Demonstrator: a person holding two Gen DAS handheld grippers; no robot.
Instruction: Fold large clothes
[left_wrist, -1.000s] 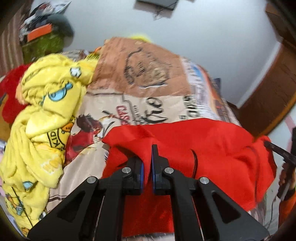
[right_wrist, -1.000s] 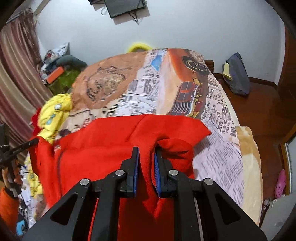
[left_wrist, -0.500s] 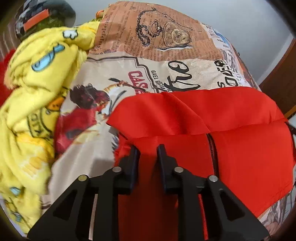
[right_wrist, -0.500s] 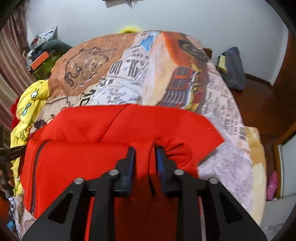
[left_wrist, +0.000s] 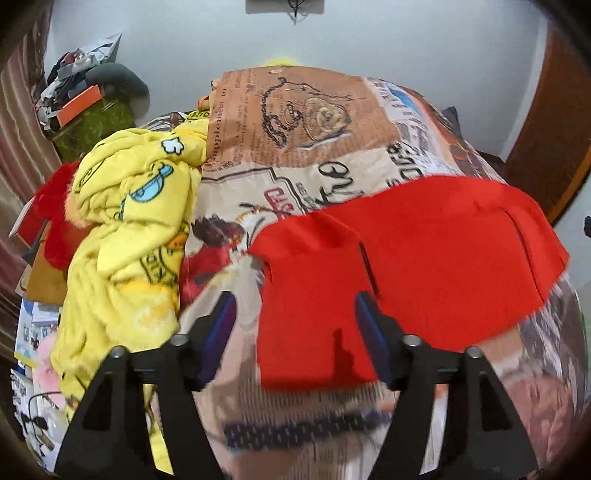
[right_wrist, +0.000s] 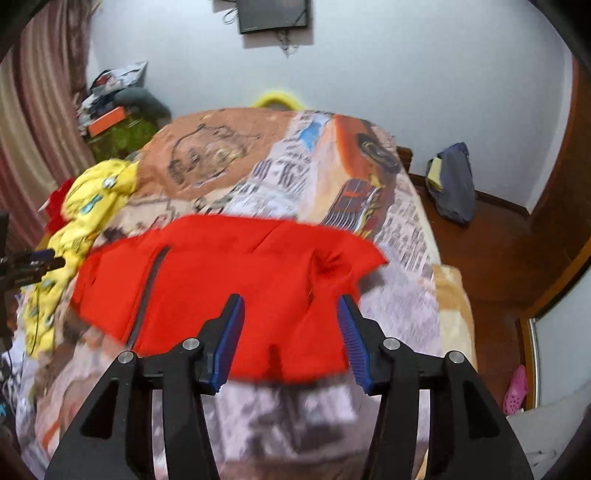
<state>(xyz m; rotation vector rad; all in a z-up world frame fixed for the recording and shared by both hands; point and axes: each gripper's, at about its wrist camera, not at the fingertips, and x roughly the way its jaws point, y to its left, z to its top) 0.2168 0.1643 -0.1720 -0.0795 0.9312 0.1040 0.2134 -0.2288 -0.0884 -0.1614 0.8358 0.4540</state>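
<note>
A red zip-front garment (left_wrist: 413, 258) lies folded flat across the near part of the bed; it also shows in the right wrist view (right_wrist: 236, 280). My left gripper (left_wrist: 295, 306) is open and empty, hanging just above the garment's near left corner. My right gripper (right_wrist: 290, 310) is open and empty above the garment's near right edge, close to a bunched fold (right_wrist: 332, 262). The garment's dark zip (right_wrist: 147, 288) runs down its left part. The other gripper's tip (right_wrist: 33, 262) shows at the left edge of the right wrist view.
The bed has a printed newspaper-pattern cover (left_wrist: 306, 122). A crumpled yellow cartoon blanket (left_wrist: 129, 229) lies along the bed's left side, with a red item (left_wrist: 55, 221) beyond it. A cluttered green stand (left_wrist: 92, 118) is in the back left corner. A dark bag (right_wrist: 452, 181) sits on the wooden floor at the right.
Both grippers were shut on the red garment. They lowered it onto the bed, opened, and have pulled back and up; the garment now lies free.
</note>
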